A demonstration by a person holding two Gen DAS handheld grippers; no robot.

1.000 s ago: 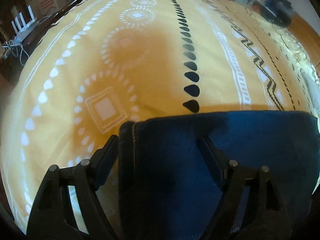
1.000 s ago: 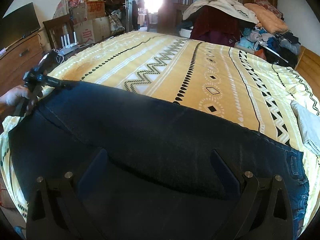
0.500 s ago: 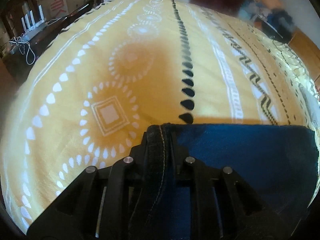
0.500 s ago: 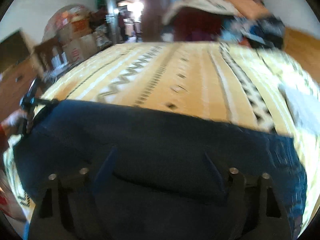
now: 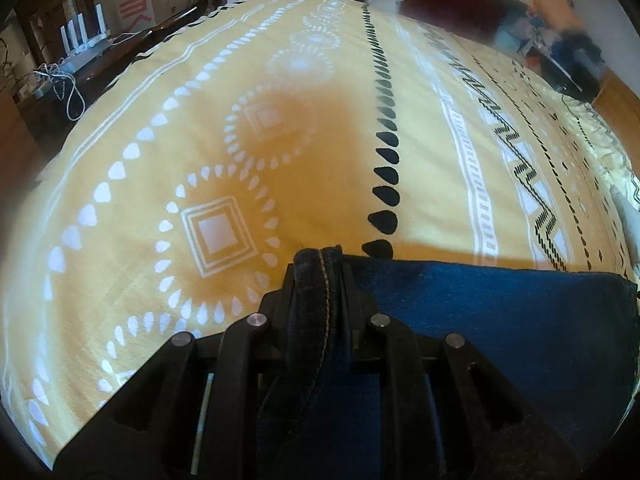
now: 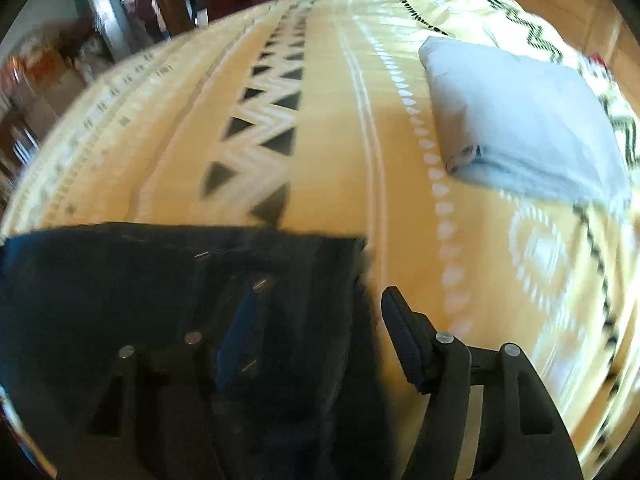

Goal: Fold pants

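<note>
Dark blue denim pants (image 5: 500, 312) lie flat on a yellow patterned bedspread (image 5: 280, 140). My left gripper (image 5: 320, 268) is shut on the pants' stitched edge, which stands bunched between the fingers. In the right wrist view the pants (image 6: 120, 280) fill the lower left, their end edge near the middle. My right gripper (image 6: 316, 304) is open, straddling that end edge: the left finger (image 6: 240, 332) over the denim, the right finger (image 6: 404, 336) over bare bedspread (image 6: 340, 140). The view is motion-blurred.
A folded pale grey cloth (image 6: 520, 120) lies on the bed to the right of the pants. Cardboard boxes (image 5: 128, 8) and furniture stand past the bed's left edge. A pile of clothes (image 5: 540, 12) sits beyond the far end.
My left gripper closed on the pants' stitched edge and stays shut. My right gripper swung right along the pants to their end edge, still open; the grey cloth came into view.
</note>
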